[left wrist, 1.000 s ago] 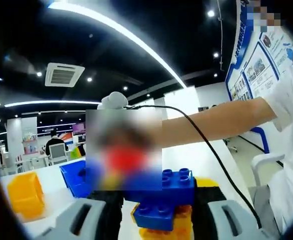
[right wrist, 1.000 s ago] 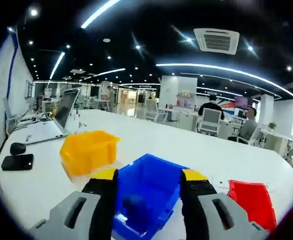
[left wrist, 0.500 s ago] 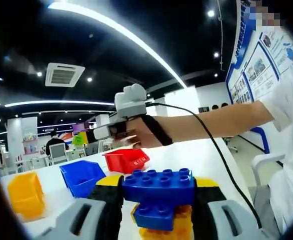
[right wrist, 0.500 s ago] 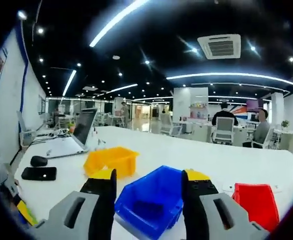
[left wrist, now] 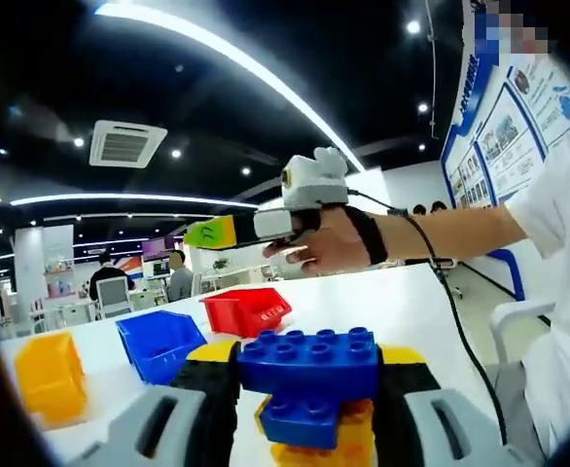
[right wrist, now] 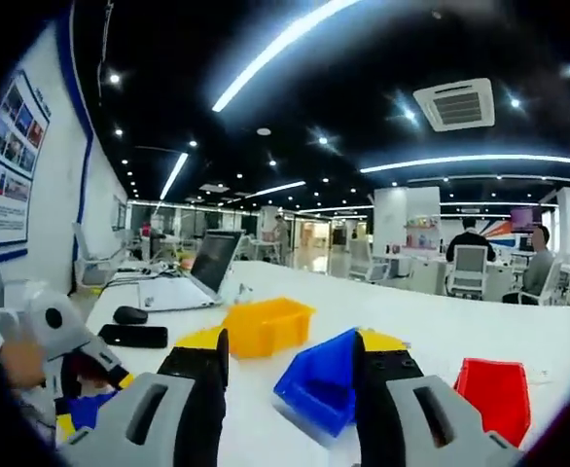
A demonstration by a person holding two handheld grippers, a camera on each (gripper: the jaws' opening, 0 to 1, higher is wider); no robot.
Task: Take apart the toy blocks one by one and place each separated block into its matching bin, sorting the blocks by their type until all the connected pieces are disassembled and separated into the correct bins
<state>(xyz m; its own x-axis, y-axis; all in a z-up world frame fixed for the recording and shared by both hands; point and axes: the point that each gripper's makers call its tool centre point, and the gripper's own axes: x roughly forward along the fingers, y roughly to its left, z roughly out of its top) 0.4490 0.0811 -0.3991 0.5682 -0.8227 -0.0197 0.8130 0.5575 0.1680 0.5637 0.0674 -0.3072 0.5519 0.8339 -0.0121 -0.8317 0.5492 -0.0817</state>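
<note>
Bright strip lights run across the dark ceiling of a large open office, and a long white counter (right wrist: 518, 336) carries the work. In the left gripper view, the left claw (left wrist: 307, 389) is clamped on a stack of toy blocks (left wrist: 309, 394): a wide blue block (left wrist: 309, 360) sits between the two jaws, a smaller blue block (left wrist: 300, 418) is joined beneath it, and yellow and orange pieces (left wrist: 348, 433) show lower still. Beyond the stack, three bins stand on the counter: a yellow bin (left wrist: 47, 375) at the left, a blue bin (left wrist: 159, 341) beside it, and a red bin (left wrist: 246, 309) farther along. Above the red bin, a person's hand (left wrist: 334, 243) holds the right claw (left wrist: 210, 233) up in the air, with a black cable trailing from it along the forearm.

In the right gripper view, the right claw (right wrist: 288, 379) has its jaws spread apart with nothing between them. Past the jaws lie the yellow bin (right wrist: 266, 324), the blue bin (right wrist: 322, 389) and the red bin (right wrist: 494, 394). A laptop (right wrist: 193, 282), a black mouse (right wrist: 129, 314) and a black phone (right wrist: 132, 336) rest on the counter at the left. At the lower left edge, the left claw (right wrist: 81, 375) shows with the blue and yellow blocks in it. People sit in chairs (right wrist: 470, 268) in the background.
</note>
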